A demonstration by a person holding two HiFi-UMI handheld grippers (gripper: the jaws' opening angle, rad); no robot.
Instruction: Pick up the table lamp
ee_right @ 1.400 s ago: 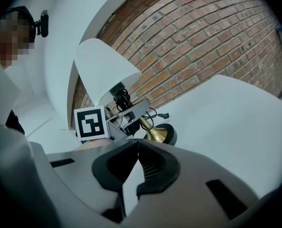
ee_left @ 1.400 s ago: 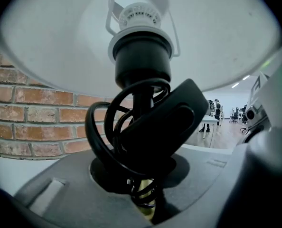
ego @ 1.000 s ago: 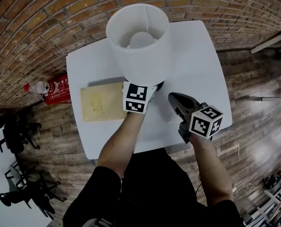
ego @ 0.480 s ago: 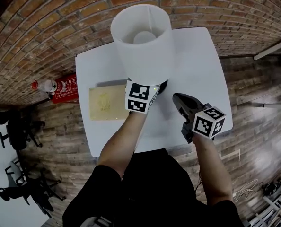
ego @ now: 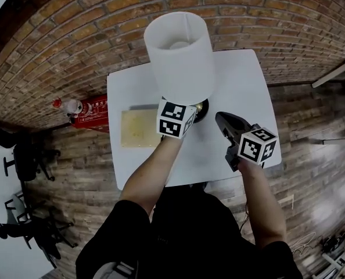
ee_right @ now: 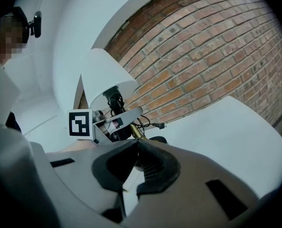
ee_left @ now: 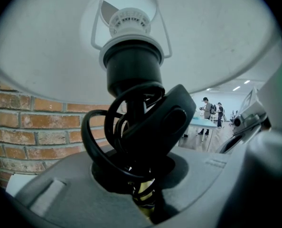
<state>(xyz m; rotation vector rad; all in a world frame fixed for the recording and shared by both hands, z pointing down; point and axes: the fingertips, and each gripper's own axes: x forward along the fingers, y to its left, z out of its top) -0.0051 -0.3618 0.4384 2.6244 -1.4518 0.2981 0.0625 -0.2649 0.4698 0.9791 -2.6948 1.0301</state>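
Observation:
The table lamp has a white drum shade (ego: pixel 181 57) and a black base (ego: pixel 202 109), and it stands upright over the white table (ego: pixel 236 80). My left gripper (ego: pixel 184 114) reaches under the shade. It is shut on the lamp's brass stem (ee_left: pixel 143 192), just below the black socket (ee_left: pixel 131 70) and the coiled black cord (ee_left: pixel 100 141). My right gripper (ego: pixel 226 122) hovers to the right of the base, apart from it. Its fingertips (ee_right: pixel 137 145) are shut with nothing between them. The shade (ee_right: pixel 105 75) also shows in the right gripper view, above the left gripper's marker cube (ee_right: pixel 80 123).
A yellow square pad (ego: pixel 139 128) lies on the table left of the lamp. A red fire extinguisher (ego: pixel 94 106) lies on the wooden floor by the brick wall (ego: pixel 74 34). Black chairs (ego: pixel 27 161) stand at the far left. People stand far off by a table (ee_left: pixel 210 115).
The lamp has come up with my left gripper shut on it. My right gripper has risen beside it, still shut and holding nothing.

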